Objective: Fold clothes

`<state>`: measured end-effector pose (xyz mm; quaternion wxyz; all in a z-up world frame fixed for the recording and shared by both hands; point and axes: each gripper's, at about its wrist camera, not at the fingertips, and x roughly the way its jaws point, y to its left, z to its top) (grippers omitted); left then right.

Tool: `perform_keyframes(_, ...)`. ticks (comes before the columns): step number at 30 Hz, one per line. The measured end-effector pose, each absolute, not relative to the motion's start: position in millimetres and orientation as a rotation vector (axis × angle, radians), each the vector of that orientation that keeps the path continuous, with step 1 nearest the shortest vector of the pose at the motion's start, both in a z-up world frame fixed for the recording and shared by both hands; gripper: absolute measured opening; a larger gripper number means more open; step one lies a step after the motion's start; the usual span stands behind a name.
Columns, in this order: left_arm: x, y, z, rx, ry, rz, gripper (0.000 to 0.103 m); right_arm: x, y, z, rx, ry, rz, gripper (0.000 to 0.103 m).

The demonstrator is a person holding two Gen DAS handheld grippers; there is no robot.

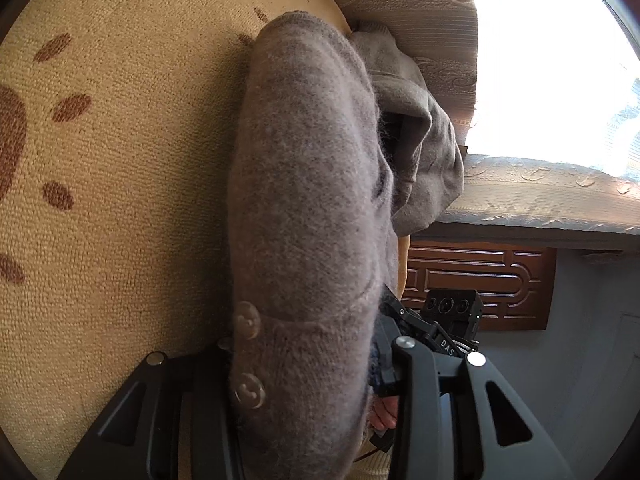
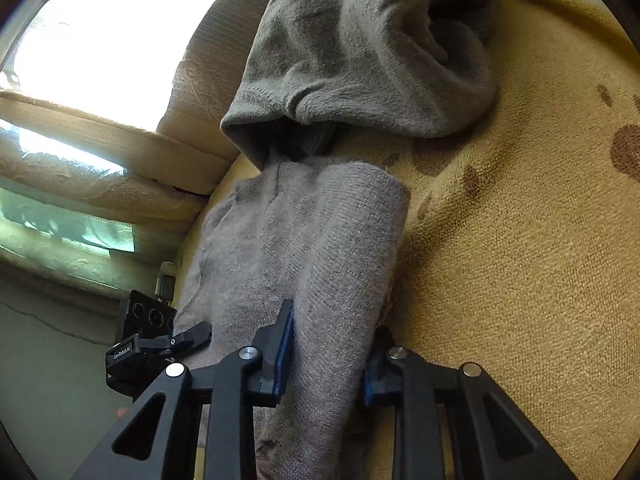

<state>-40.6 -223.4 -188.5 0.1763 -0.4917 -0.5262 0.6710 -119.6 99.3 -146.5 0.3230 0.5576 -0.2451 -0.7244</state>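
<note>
Right gripper (image 2: 326, 364) nearest us, jaws clamped on grey cardigan (image 2: 304, 248) lying on patterned carpet (image 2: 520, 260). Left gripper (image 1: 304, 384) jaws pinch buttoned edge. We judge risk: thick fuzzy knit slipping out, fold collapsing, buttons snagging.

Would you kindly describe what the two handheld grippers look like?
Both are matte black. The right gripper has angular arms with triangular cutouts, silver round pivot pins and blue pads on its jaws. The left gripper matches it in build. Each carries a black three-lens camera block with white lettering.
</note>
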Motion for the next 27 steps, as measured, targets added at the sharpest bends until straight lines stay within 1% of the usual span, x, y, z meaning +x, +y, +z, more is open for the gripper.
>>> perform_keyframes(7, -31, -227, -189, -1.383, -1.486, 1.914, 0.042, -115, 80, -118, 1.405, -0.509, -1.930, 0.029)
perform_keyframes(8, -33, -227, -189, -1.379, -1.487, 1.913, 0.042, -116, 79, -119, 1.417, -0.512, -1.923, 0.036)
perform_keyframes(10, -37, -225, -188, -1.373, -1.486, 1.912, 0.042, -120, 78, -127, 1.456, -0.540, -1.891, 0.055)
perform_keyframes(11, -37, -225, -188, -1.369, -1.484, 1.912, 0.042, -122, 78, -132, 1.477, -0.555, -1.874, 0.071)
perform_keyframes(13, -37, -225, -188, -1.360, -1.483, 1.910, 0.042, -121, 80, -132, 1.446, -0.551, -1.878, 0.074)
perform_keyframes(17, -41, -223, -189, -1.351, -1.492, 1.903, 0.042, -114, 79, -129, 1.381, -0.492, -1.910, 0.074)
perform_keyframes(18, -42, -223, -189, -1.351, -1.488, 1.907, 0.042, -114, 78, -129, 1.380, -0.469, -1.928, 0.067)
perform_keyframes(19, -42, -222, -188, -1.349, -1.475, 1.918, 0.042, -114, 77, -129, 1.383, -0.445, -1.949, 0.056)
perform_keyframes(20, -42, -220, -186, -1.345, -1.457, 1.934, 0.042, -114, 76, -130, 1.386, -0.418, -1.968, 0.036)
perform_keyframes(21, -42, -219, -185, -1.341, -1.438, 1.950, 0.042, -114, 79, -131, 1.374, -0.428, -1.967, 0.031)
perform_keyframes(23, -42, -215, -182, -1.327, -1.400, 1.983, 0.042, -112, 80, -131, 1.342, -0.470, -1.943, 0.023)
perform_keyframes(27, -39, -215, -175, -1.277, -1.399, 2.005, 0.040, -104, 80, -115, 1.249, -0.487, -1.967, 0.022)
